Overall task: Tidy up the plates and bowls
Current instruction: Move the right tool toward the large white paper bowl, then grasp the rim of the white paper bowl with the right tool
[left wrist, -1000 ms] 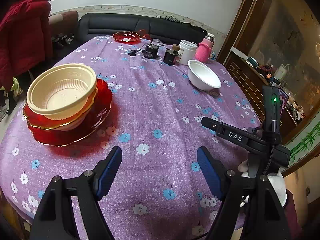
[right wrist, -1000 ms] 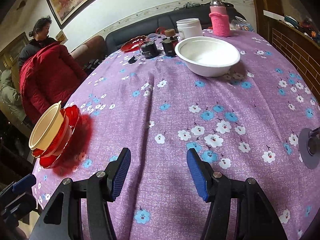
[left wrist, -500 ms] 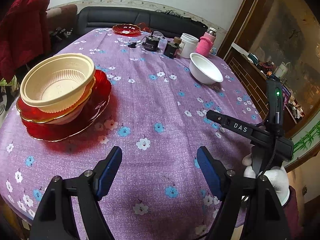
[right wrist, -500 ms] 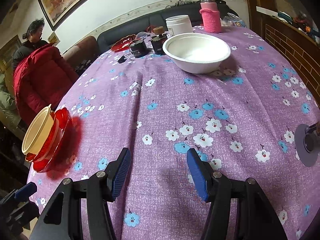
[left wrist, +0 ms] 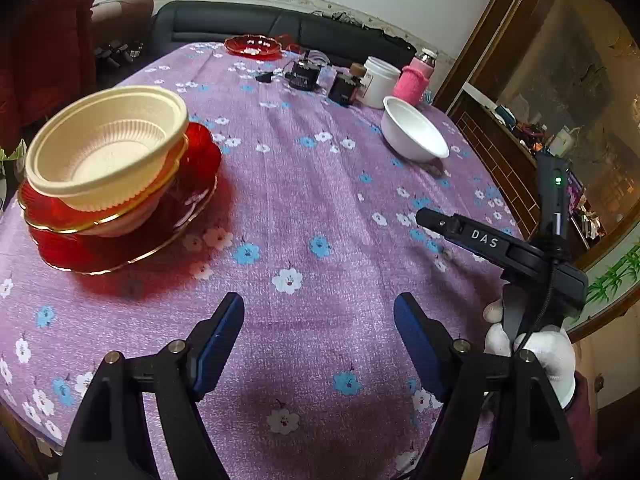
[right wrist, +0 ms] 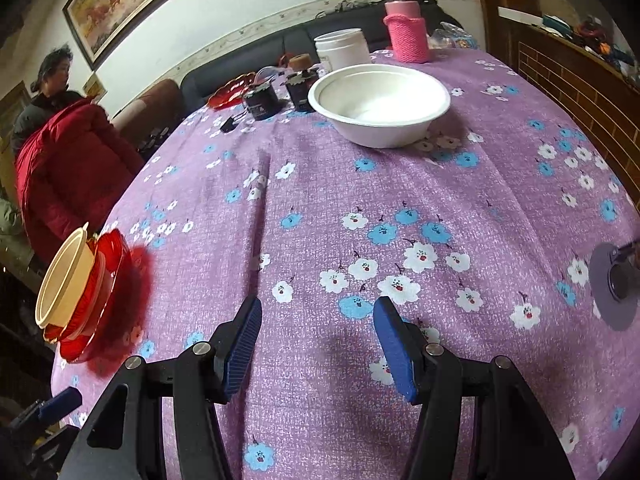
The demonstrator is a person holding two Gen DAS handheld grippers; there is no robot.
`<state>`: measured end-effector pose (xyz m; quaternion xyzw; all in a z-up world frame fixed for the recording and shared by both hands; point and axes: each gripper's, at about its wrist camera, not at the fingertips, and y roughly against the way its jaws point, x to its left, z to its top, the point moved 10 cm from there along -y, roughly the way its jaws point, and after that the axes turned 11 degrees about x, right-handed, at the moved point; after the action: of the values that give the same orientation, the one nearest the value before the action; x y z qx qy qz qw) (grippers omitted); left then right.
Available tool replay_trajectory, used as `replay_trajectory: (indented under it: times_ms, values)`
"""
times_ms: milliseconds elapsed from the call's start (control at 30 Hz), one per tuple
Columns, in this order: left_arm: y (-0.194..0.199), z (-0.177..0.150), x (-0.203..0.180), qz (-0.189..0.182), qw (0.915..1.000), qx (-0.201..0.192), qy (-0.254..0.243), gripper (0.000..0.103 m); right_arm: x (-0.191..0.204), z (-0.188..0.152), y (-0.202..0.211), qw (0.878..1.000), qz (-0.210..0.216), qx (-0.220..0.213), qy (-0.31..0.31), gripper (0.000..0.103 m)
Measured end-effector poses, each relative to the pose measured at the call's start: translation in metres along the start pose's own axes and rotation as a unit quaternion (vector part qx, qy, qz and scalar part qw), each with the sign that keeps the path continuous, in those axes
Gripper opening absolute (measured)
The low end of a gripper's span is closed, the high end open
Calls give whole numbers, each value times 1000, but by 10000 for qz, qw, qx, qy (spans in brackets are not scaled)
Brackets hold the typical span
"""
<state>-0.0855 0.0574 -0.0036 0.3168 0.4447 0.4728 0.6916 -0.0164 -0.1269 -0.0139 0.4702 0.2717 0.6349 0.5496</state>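
A cream bowl (left wrist: 106, 148) sits on top of a stack of red plates (left wrist: 188, 200) at the table's left; the stack also shows in the right wrist view (right wrist: 92, 280). A white bowl (left wrist: 414, 136) stands alone at the far right, straight ahead in the right wrist view (right wrist: 378, 104). A small red dish (left wrist: 252, 46) lies at the far edge. My left gripper (left wrist: 320, 332) is open and empty over the cloth. My right gripper (right wrist: 316, 332) is open and empty, well short of the white bowl.
Dark jars (right wrist: 262, 100), a white tub (right wrist: 342, 50) and a pink-sleeved bottle (right wrist: 406, 32) stand behind the white bowl. A person in a red coat (right wrist: 60, 168) stands at the left. A wooden cabinet (right wrist: 560, 64) is at the right.
The right gripper has moved forward toward the white bowl, which looks larger. The left gripper has drifted a little nearer the red plate stack. Both stay open.
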Motion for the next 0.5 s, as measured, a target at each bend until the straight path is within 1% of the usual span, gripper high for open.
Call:
replay_trajectory:
  times_ms: [133, 167, 233, 300, 333, 400, 433, 467, 500]
  values:
    - [0, -4, -2, 105, 9999, -38, -112, 77, 9, -2, -3, 9999, 128, -62, -29, 62]
    - [1, -5, -3, 111, 9999, -47, -119, 77, 14, 2, -4, 9999, 131, -64, 22, 62]
    - [4, -7, -2, 123, 9998, -73, -120, 77, 23, 22, 1, 9998, 107, -143, 93, 62]
    - [7, -9, -1, 163, 9998, -82, -110, 77, 34, 61, 14, 9992, 226, -313, 96, 63]
    - [8, -10, -1, 173, 9998, -85, -95, 77, 36, 80, 17, 9992, 188, -327, 120, 63]
    - [15, -11, -1, 167, 9997, -148, -102, 77, 35, 126, 28, 9991, 13, -413, 58, 63]
    - [18, -12, -2, 185, 9996, -191, -133, 77, 34, 149, 41, 9985, -87, -547, 53, 63]
    - [20, -11, -1, 210, 9994, -229, -154, 77, 35, 165, 56, 9976, -168, -659, 102, 63]
    - [23, -11, 1, 229, 9992, -275, -161, 77, 37, 172, 68, 9967, -216, -770, 135, 63]
